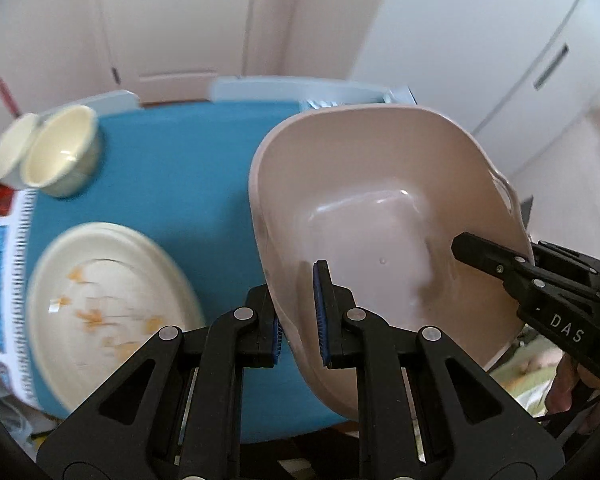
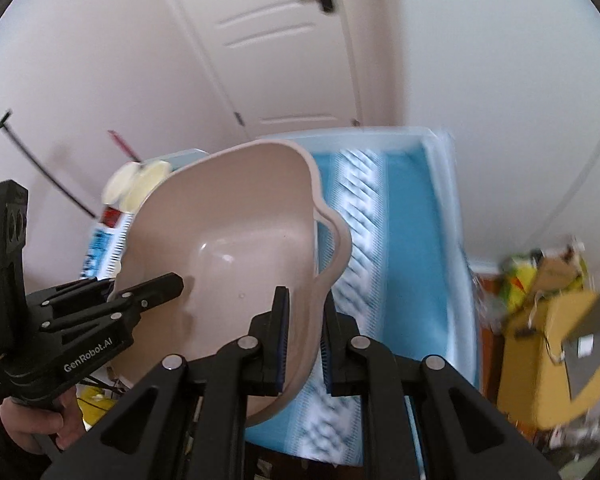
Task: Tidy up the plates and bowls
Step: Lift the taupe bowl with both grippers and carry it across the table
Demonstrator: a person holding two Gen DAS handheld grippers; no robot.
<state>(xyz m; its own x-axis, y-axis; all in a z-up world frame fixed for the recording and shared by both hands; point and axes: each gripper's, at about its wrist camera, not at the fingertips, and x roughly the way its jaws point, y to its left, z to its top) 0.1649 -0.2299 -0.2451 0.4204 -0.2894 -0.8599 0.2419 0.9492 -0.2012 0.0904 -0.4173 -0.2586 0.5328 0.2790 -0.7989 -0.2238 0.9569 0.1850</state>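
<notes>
Basin (image 1: 380,216), pink and empty, hangs tilted over the blue table (image 1: 188,184), its rim clenched on one side by the left claw (image 1: 300,312) and on the opposite side by the right claw (image 2: 303,334). Carrying it well probably means keeping both hands level and clear of the stained plate (image 1: 108,304) and two cream bowls (image 1: 60,152).

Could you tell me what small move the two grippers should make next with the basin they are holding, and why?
Probably lower the pink basin level onto the bare blue table beside the stacked plates. The left gripper and right gripper each clamp its rim on opposite sides, it hangs tilted and empty, and the plates and two small bowls still sit loose on the table.
</notes>
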